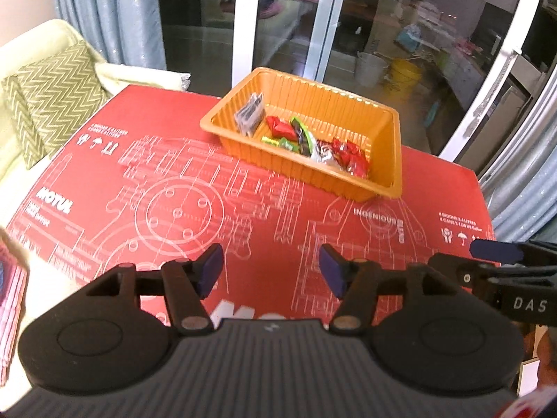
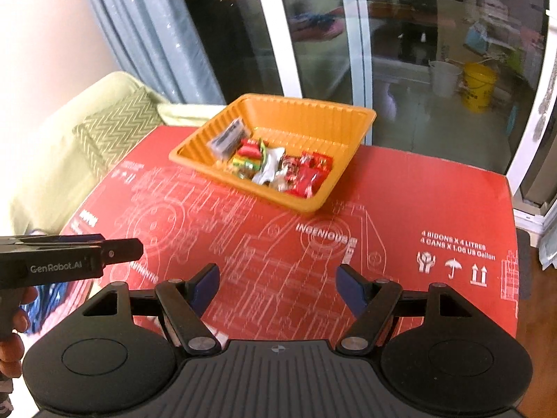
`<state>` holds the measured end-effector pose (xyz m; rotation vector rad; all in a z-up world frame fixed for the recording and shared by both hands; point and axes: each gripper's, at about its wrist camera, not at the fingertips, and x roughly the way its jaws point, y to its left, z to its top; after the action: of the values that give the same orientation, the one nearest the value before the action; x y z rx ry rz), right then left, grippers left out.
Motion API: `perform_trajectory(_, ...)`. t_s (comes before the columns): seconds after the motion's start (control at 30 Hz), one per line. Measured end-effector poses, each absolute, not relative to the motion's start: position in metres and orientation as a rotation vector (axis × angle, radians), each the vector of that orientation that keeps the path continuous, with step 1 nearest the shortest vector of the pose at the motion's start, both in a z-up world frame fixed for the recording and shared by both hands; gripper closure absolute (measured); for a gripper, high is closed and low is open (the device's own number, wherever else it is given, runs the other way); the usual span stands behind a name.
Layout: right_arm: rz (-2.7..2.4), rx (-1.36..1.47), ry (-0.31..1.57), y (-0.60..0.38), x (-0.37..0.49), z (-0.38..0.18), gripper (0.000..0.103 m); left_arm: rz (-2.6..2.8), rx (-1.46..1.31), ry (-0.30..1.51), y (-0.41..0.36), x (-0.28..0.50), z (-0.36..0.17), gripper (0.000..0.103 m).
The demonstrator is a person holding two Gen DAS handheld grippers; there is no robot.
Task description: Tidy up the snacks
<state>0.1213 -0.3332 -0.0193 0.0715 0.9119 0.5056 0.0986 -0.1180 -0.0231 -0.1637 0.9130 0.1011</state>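
Two wrist views of a snack-sorting task. The orange tray [image 1: 390,160] stands at the far side of the worktop [image 1: 139,188], a surface covered with red printed cardboard. The snacks [image 1: 306,139] all lie inside the tray: a grey packet [image 1: 249,113] leans against the left wall, red and green wrappers sit in the middle, and a cluster of red packets [image 1: 353,158] fills the right corner. No loose snack is visible on the red surface, which suggests that gathering is finished or nearly so.

The left gripper [image 1: 271,268] hovers over the near edge of the worktop, well apart from the tray, its jaws spread with nothing between them. The right gripper [image 2: 278,291] hovers likewise, jaws spread wider and empty. Each appears at the margin of the other's view, so the two are held side by side, both angled down toward the tray. A person's hand [image 2: 12,327] grips the handle of the left gripper.

A cushioned seat [image 1: 52,115] adjoins the worktop at left; glass doors [image 1: 400,35] stand behind.
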Motion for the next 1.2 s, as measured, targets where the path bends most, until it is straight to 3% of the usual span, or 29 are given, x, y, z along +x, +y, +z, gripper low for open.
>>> perform_trajectory(1.2, 0.52, 0.052, 0.99, -0.311, 0.089, -0.025, 0.029, 0.105, -0.121, 0.985, -0.119, 0.051, -0.022, 0.044)
